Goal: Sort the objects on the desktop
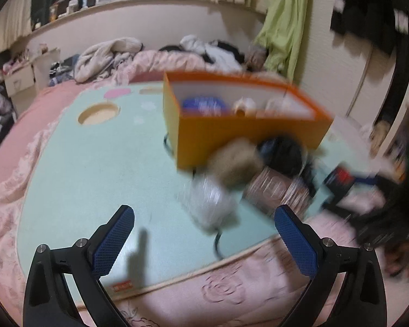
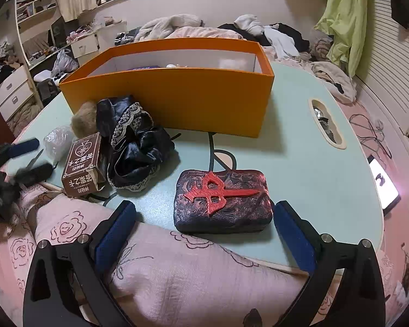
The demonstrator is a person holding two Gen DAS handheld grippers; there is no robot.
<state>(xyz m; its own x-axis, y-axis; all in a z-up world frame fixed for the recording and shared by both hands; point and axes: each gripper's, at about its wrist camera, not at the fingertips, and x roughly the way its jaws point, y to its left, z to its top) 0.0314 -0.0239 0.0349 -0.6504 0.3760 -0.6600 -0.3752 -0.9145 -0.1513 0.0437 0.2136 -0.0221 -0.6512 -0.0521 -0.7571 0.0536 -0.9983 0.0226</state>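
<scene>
An orange box [image 2: 177, 100] stands on the pale green table [image 2: 300, 136]; it also shows in the blurred left wrist view [image 1: 245, 133] with several items inside. A dark case with a red emblem [image 2: 223, 201] lies just ahead of my open, empty right gripper [image 2: 204, 226]. To its left lie black lace-trimmed fabric [image 2: 133, 147], a brown printed box [image 2: 80, 164], a clear plastic bag [image 2: 57, 140] and a tan fluffy ball [image 2: 83, 120]. My left gripper [image 1: 204, 231] is open and empty, short of the plastic bag [image 1: 208, 204], the fluffy ball [image 1: 235, 163] and the brown box [image 1: 275, 190].
A black cable [image 2: 212, 152] runs across the table under the orange box. The table has an oval cut-out [image 2: 327, 125] on the right. A lit phone [image 2: 383, 185] lies off the table's right edge. Pink floral bedding [image 2: 177, 278] surrounds the table. Clothes pile up behind.
</scene>
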